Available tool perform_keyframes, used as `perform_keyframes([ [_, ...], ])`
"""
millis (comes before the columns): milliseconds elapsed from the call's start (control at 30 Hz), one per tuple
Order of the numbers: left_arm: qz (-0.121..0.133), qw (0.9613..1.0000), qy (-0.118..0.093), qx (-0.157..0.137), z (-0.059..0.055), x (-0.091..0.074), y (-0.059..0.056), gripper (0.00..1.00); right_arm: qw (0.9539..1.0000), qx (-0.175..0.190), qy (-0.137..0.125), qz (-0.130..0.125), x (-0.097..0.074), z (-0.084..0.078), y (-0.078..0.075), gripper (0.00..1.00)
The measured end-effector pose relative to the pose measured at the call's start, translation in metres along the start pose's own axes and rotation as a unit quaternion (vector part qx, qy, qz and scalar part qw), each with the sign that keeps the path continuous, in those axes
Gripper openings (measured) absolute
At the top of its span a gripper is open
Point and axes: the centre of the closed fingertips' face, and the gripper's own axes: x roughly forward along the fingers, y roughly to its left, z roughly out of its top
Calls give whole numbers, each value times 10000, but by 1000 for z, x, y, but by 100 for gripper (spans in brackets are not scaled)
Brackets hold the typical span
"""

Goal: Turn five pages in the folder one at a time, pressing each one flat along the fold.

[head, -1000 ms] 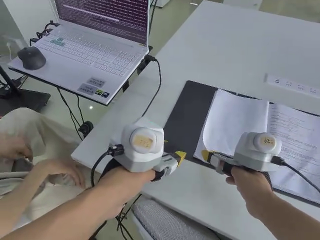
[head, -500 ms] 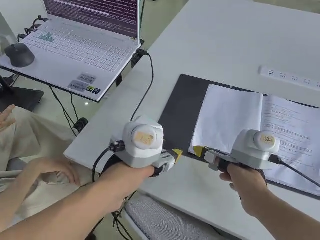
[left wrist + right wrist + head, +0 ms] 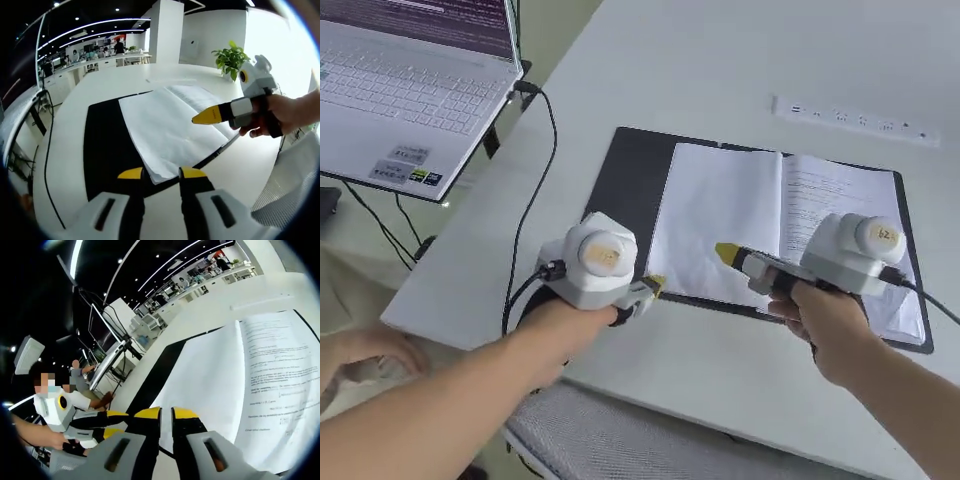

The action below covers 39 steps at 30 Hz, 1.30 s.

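On white table [image 3: 720, 60]: flat black matte folder [image 3: 630, 180], smooth white rectangular pages [image 3: 720, 220].

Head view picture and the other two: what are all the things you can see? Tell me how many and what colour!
table: one, white, under everything
folder: one, black, open on the table
blank page: one, white, left side of the folder
printed page: one, white with small print, right side
laptop: one, silvery, open, left of the table
cable: one, black, plugged into the laptop
power strip: one, white, beyond the folder
plant: one, green, far off
left hand-held gripper: white-grey, yellow tips, open, by the folder's near edge
right hand-held gripper: same colours, shut, over the blank page
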Motion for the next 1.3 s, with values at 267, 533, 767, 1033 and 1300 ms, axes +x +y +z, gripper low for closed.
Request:
perform_keyframes([
  [267, 35, 9999, 124, 51, -2, 30, -7, 24, 9996, 180, -95, -203, -17, 20, -26, 5],
  [533, 309, 9993, 74, 197, -9, 40, -3, 23, 9994, 317, -78, -122, -17, 36, -37, 5],
  [767, 368, 9991, -59, 214, -11, 40, -4, 23, 9982, 578, -128, -16, -7, 53, -47, 2],
  [1033, 374, 9990, -157, 204, -11, 40, -4, 23, 9841, 1757, -241, 99, 21, 73, -85, 0],
  [1300, 394, 9990, -127, 186, -12, 40, -4, 23, 9731, 2277, -343, 35, 40, 84, -116, 0],
])
